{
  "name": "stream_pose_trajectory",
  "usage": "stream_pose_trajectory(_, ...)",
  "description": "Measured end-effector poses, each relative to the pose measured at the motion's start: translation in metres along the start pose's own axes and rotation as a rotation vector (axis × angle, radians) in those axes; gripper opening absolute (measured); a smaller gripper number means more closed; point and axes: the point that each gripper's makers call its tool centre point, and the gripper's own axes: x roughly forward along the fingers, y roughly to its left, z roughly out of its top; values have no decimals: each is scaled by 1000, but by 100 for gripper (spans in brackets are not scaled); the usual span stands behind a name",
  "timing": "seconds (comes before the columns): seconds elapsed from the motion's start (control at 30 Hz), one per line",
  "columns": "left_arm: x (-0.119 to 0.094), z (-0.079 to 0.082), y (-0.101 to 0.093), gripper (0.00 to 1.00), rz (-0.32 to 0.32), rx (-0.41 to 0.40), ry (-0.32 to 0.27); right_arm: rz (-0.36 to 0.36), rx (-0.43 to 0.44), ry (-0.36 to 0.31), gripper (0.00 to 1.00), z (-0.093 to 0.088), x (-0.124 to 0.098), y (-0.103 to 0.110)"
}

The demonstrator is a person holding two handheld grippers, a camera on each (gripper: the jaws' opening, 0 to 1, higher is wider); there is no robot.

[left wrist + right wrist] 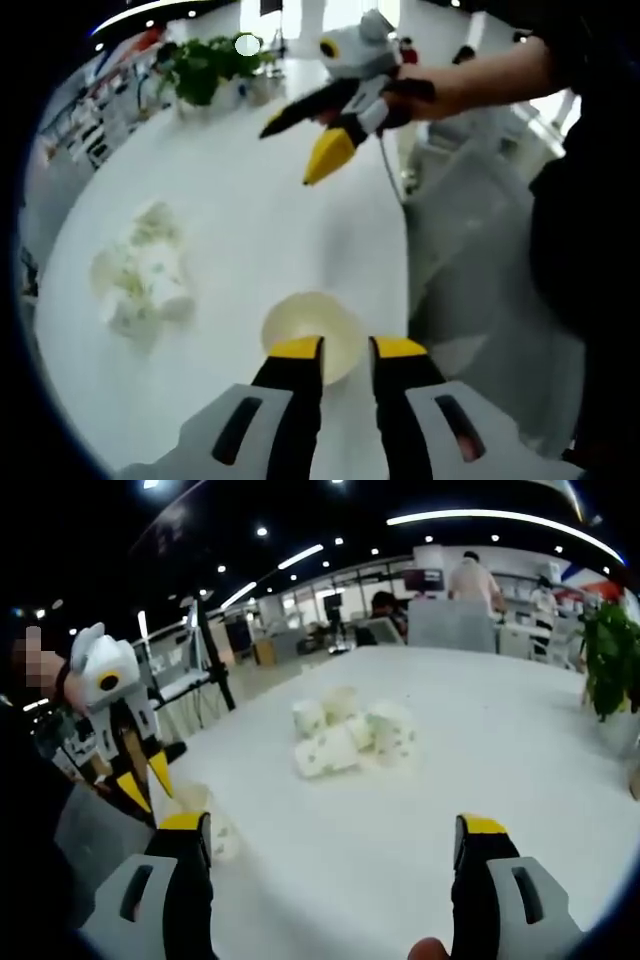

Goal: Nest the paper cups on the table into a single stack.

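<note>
Table: a smooth, glossy white table (250, 200) with a rounded edge carries all the cups.
Held cup: in the left gripper view, 1 cream paper cup (312, 335) with a round open mouth sits just beyond the left gripper (347, 348); its hollow looks bare. The rim lies at the yellow-tipped black fingers (298, 352), which stand close together at it, so I cannot tell whether they are clenched on the rim or only touching it.
Same cup, other side: in the right gripper view, the cup (205, 815) shows near the table's left edge, under the left gripper (140, 780), which hangs point-down with its grey-and-white body above.
Cup heap: white paper cups with a pale green printed pattern (350, 735) lie jumbled in a cluster mid-table, some upright, some on their sides, touching one another; their number is unclear. The left gripper view shows the heap (145, 270) blurred, left of the held cup and well apart from it.
Right gripper: its fingers (185, 835) are released and spread wide, grasping nothing, with bare table between them (335, 830). In the left gripper view, it (300, 150) hovers over the far table, held by a hand (415, 95).
Plant: leafy green plant in a pot (205, 65) at the table's far end.
</note>
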Motion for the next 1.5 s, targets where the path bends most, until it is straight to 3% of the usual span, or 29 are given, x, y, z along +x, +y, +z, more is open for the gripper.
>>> stream_pose_trajectory(0.33,-18,10,15,19,58,-142,-144,-7,-1,4,99,1,-2,0)
stream_pose_trajectory(0.53,-23,11,17,21,76,-156,-179,-2,-16,13,99,3,-1,4)
stream_pose_trajectory(0.8,-37,24,25,28,117,-185,-305,-3,-34,21,99,7,-1,6)
stream_pose_trajectory(0.93,-44,23,32,30,145,-209,-331,-4,-38,26,99,8,-1,6)
stream_pose_trajectory(1.03,-53,28,36,32,168,-221,-383,-2,-43,31,99,9,-1,10)
stream_pose_trajectory(1.13,-58,23,40,36,187,-242,-390,1,-43,32,99,9,1,11)
stream_pose_trajectory(1.23,-67,26,45,41,217,-248,-443,2,-46,36,99,10,2,13)
stream_pose_trajectory(1.5,-76,20,55,51,275,-261,-470,4,-51,37,99,14,3,17)
